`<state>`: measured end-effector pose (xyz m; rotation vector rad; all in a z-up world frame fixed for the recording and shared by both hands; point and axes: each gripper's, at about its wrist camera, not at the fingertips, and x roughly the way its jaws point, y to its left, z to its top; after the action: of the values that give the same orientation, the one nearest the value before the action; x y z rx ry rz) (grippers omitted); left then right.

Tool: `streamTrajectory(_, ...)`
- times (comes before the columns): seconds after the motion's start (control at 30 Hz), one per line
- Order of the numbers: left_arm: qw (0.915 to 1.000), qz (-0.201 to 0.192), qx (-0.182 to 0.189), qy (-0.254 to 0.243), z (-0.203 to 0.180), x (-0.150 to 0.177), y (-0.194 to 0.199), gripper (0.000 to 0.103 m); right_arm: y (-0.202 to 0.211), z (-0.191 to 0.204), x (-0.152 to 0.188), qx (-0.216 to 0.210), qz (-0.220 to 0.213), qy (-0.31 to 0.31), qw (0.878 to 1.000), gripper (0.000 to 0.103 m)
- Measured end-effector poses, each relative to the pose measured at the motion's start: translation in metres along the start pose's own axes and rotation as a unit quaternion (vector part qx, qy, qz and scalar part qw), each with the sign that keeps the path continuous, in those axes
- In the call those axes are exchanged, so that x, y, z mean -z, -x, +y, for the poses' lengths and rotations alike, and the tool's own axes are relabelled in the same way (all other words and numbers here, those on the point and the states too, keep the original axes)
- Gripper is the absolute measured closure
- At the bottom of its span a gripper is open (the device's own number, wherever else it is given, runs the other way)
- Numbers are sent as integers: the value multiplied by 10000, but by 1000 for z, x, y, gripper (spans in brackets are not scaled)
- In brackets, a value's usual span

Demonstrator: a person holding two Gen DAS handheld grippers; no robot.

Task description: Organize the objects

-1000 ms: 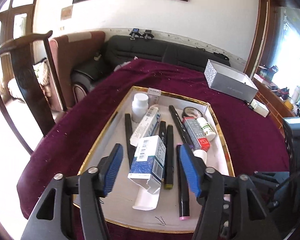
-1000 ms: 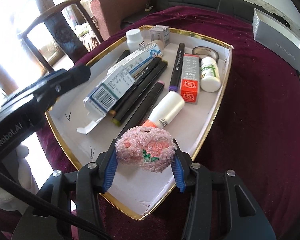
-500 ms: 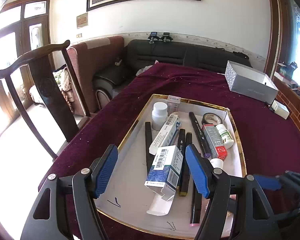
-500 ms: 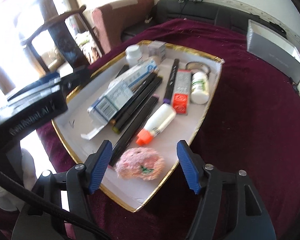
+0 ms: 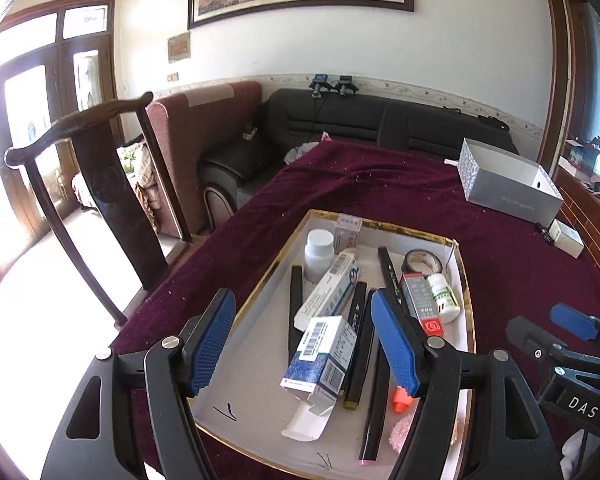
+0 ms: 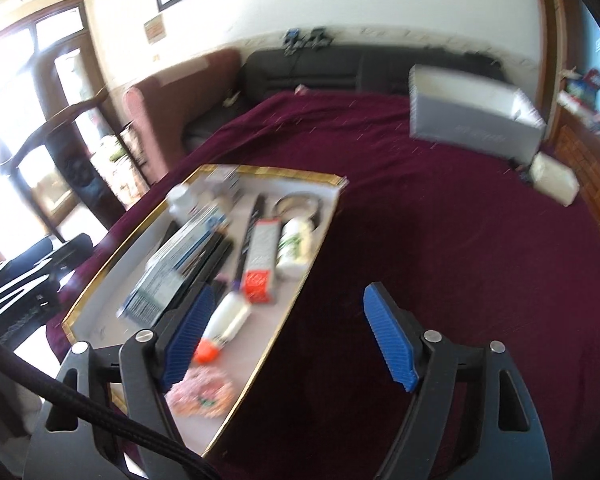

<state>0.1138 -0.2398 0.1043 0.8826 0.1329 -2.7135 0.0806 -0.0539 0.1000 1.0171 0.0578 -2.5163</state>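
A gold-rimmed white tray [image 5: 260,300] [image 6: 276,174] lies on the maroon cloth. It holds a blue-and-white medicine box [image 5: 324,356], a long toothpaste box [image 5: 328,292], black markers [image 5: 358,344], a white bottle [image 5: 318,250], a red-and-white box [image 5: 422,304], a tape roll [image 5: 422,262] and an orange-capped glue bottle [image 6: 224,328]. A pink fluffy item [image 6: 202,394] [image 5: 402,430] rests in the tray's near corner. My left gripper [image 5: 303,298] hovers open above the tray. My right gripper [image 6: 289,291] hangs over the tray's right rim, its jaws opening with nothing between them.
A grey open box [image 5: 508,188] and a small white box [image 5: 566,236] sit at the table's far right. A dark wooden chair [image 5: 100,184] stands to the left, and a black sofa [image 5: 380,128] runs behind. Bare maroon cloth [image 6: 460,260] spreads right of the tray.
My right gripper opened and let go of the pink fluffy item, which now lies in the tray, then rose and swung right. My left gripper lifted, tilted up and opened slightly wider.
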Motion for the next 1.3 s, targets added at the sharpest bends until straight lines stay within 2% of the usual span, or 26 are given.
streamTrajectory(0.07,9999,-95,-63,-21,-3,-4,5,23,8,1,-2,281,-292,60,9992,22)
streamTrajectory(0.2,9996,-279,-10,-29,-8,-8,16,23,13,4,-2,642,-649,163,9957,19)
streamTrajectory(0.37,9995,-290,-55,-123,-14,-9,19,23,0,-1,1,703,-428,90,9966,19)
streamTrajectory(0.73,9990,-274,-339,-113,-10,-7,18,23,2,5,9,743,-449,225,9960,19)
streamTrajectory(1.3,9998,-5,-209,13,4,5,2,23,-6,30,16,779,-321,533,9950,19)
